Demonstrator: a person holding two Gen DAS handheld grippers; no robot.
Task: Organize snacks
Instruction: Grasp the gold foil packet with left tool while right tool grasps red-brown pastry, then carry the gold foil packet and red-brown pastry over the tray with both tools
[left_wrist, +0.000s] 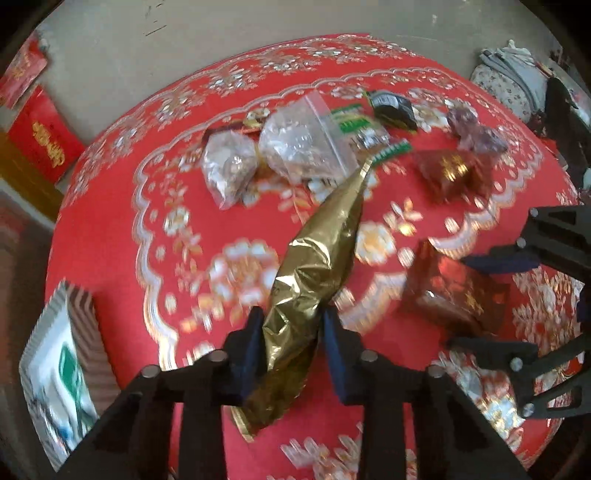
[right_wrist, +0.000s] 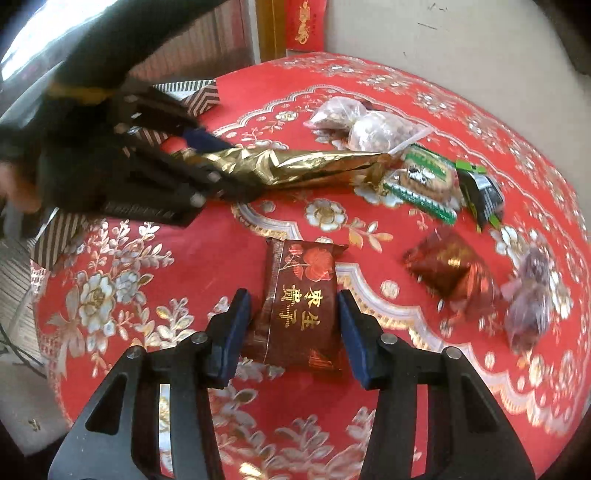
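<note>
A long gold foil bag (left_wrist: 314, 266) is clamped between the blue pads of my left gripper (left_wrist: 293, 325), its tip reaching toward the snack pile. From the right wrist view the same gold foil bag (right_wrist: 295, 166) sticks out of the left gripper (right_wrist: 218, 162). A brown-red packet (right_wrist: 299, 314) with gold characters lies on the red tablecloth (right_wrist: 184, 258). My right gripper (right_wrist: 293, 314) has a pad against each of its sides. The left wrist view shows that brown-red packet (left_wrist: 454, 291) inside the right gripper (left_wrist: 458, 301).
Further back lie two clear zip bags (left_wrist: 295, 147) of nuts, a green cookie pack (right_wrist: 424, 181), a black packet (right_wrist: 480, 195), a second red-brown packet (right_wrist: 447, 266) and a purplish bag (right_wrist: 528, 295). A striped box (left_wrist: 74, 350) stands at the table's left edge. A wall is behind.
</note>
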